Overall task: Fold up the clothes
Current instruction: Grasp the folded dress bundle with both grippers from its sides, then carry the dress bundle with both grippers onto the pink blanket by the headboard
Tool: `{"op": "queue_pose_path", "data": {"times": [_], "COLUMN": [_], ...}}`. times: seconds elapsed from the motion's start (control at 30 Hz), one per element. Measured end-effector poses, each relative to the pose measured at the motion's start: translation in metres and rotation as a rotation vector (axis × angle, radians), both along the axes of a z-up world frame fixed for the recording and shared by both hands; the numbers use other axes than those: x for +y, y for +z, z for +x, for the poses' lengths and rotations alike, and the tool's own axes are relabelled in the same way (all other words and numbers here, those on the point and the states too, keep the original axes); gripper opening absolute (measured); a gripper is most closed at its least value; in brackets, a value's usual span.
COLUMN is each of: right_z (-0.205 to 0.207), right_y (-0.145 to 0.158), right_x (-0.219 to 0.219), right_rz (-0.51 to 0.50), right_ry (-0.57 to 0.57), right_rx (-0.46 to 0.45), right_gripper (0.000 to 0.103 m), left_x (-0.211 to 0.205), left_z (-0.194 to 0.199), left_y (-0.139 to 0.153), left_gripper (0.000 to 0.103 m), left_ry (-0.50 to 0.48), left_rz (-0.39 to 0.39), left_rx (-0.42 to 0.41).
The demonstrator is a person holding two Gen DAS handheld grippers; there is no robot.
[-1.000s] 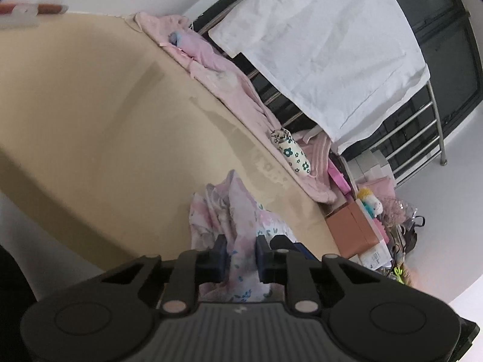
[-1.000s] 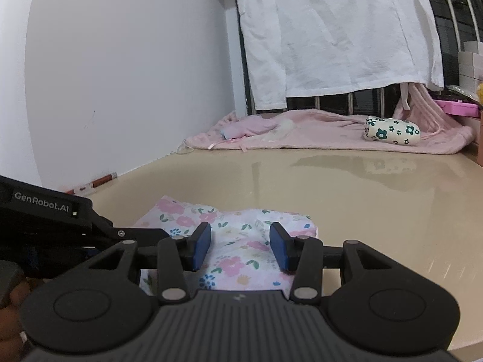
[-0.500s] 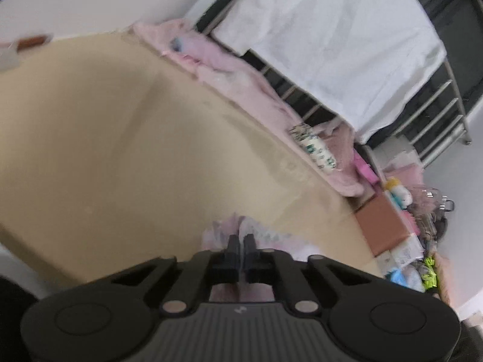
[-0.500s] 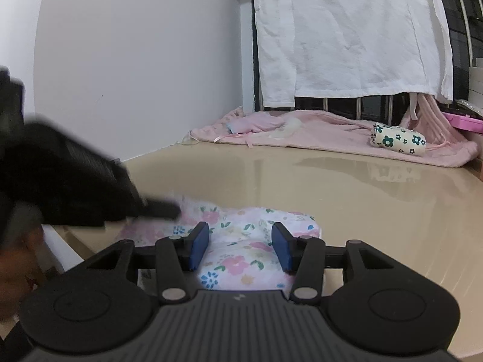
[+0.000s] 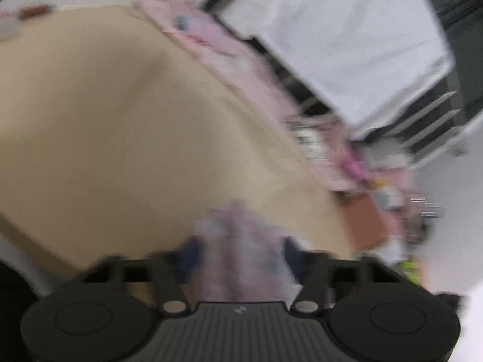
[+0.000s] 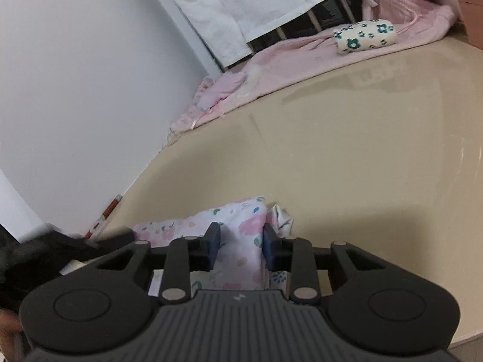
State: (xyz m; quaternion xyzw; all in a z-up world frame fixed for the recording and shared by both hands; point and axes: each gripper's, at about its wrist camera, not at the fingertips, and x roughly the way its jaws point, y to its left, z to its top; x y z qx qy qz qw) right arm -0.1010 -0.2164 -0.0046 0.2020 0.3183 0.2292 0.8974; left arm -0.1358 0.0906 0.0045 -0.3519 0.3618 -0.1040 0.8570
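Two black tongs are in play, one per view, each with two blue-padded fingers. The right tongs [image 6: 240, 250] stand apart, astride a raised fold of the single floral garment [image 6: 238, 229]; whether the pads touch the cloth cannot be told. The left tongs [image 5: 240, 255] are spread wide too, with the same garment [image 5: 241, 241] bunched between the fingers, though heavy blur hides any contact.

The garment is thin, soft cotton-like fabric, white with pink blossoms and small teal leaves, lying crumpled at the near edge of the glossy beige counter [image 6: 347, 150].

The right view alone is sharp: it shows the left tongs' dark body [image 6: 60, 250] at the lower left, a rolled cream bundle with teal flowers [image 6: 363, 36] resting on a fluffy pink blanket [image 6: 286, 66], a white sheet [image 6: 256, 3] hanging over dark railings, and the plain white wall [image 6: 75, 75]. The left view alone shows a brown cardboard box [image 5: 365, 220] beyond the counter's far end, beside smeared clutter.
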Motion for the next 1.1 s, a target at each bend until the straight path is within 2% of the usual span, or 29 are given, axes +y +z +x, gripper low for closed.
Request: {"op": "queue_pose_path", "data": {"times": [0.03,0.07,0.1,0.13,0.17,0.2,0.3,0.4,0.43,0.47,0.57,0.6,0.73,0.83,0.93,1.0,1.1], "right_z": [0.000,-0.001,-0.001,-0.001,0.000,0.003,0.016,0.022,0.024,0.026,0.033,0.036,0.049,0.059,0.079,0.099,0.142], "right_y": [0.002,0.004,0.006,0.007,0.008,0.008,0.002,0.001,0.001,0.000,-0.006,-0.008,-0.011,0.001,0.029,0.055,0.099], "right_x": [-0.002,-0.004,-0.007,-0.010,-0.013,-0.015,-0.019,-0.015,-0.014,-0.010,-0.007,-0.009,-0.021,-0.036,-0.059,-0.079,-0.106], "right_rz": [-0.008,-0.017,-0.025,-0.023,-0.020,-0.004,0.031,0.037,0.038,0.040,0.060,0.084,0.197,0.246,0.247,0.226,0.170], "right_ry": [-0.015,-0.024,-0.029,-0.014,0.003,0.024,0.075,0.135,0.156,0.182,0.191,0.188,0.169,0.142,0.105,0.069,0.016], "right_rx": [0.004,0.012,0.022,0.045,0.068,0.092,0.168,0.177,0.179,0.180,0.188,0.197,0.208,0.178,0.105,0.046,-0.053], "right_gripper": [0.041,0.051,0.055,0.060,0.063,0.063,0.063,0.062,0.060,0.051,0.035,0.033,0.017,0.017,0.017,0.017,0.017], "left_x": [0.003,0.007,0.013,0.018,0.021,0.023,0.023,0.015,0.016,0.017,0.024,0.025,0.017,-0.001,-0.033,-0.058,-0.098], "left_z": [0.001,0.001,0.001,0.000,0.000,0.001,0.012,0.027,0.030,0.032,0.042,0.045,0.063,0.093,0.140,0.180,0.252], "left_y": [0.000,0.000,0.001,0.001,0.003,0.004,0.002,-0.002,-0.007,-0.011,-0.028,-0.030,-0.018,0.010,0.048,0.072,0.104], "left_gripper": [0.037,0.048,0.057,0.080,0.097,0.099,0.094,0.072,0.052,0.033,0.027,0.027,0.023,0.023,0.023,0.023,0.023], "left_ry": [-0.002,-0.005,-0.012,-0.016,-0.028,-0.041,-0.157,-0.238,-0.233,-0.226,-0.231,-0.230,-0.247,-0.293,-0.356,-0.393,-0.424], "left_rz": [-0.021,-0.053,-0.096,-0.141,-0.163,-0.182,-0.177,-0.191,-0.202,-0.211,-0.315,-0.329,-0.321,-0.292,-0.229,-0.205,-0.214], "left_rx": [0.015,0.034,0.050,0.060,0.066,0.071,0.084,0.110,0.131,0.153,0.173,0.171,0.130,0.065,-0.005,-0.054,-0.109]}}
